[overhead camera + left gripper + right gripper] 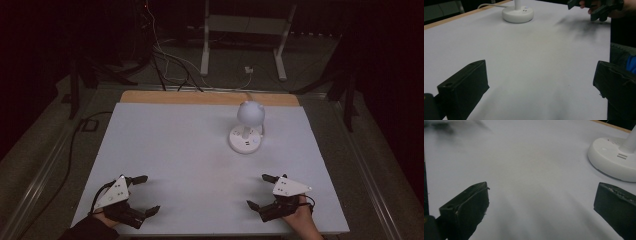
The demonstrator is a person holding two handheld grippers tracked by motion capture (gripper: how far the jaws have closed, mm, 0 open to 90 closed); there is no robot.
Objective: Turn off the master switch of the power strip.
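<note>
Left gripper [141, 194] and right gripper [257, 191], both spread wide and holding nothing, rest near a white desk lamp [247, 126] on a white table [175, 145].

The room is dark, its walls lost in shadow. A desk [165, 150] with a pale grey-white top and a wooden strip [200, 98] along its far edge stands on a grey floor [40, 150]. At twelve o'clock, beyond the desk, stands a white metal frame [243, 30] on two legs. Loose cables [165, 60] lie on the floor at eleven o'clock. A dark stand [75, 80] rises at ten o'clock.
</note>
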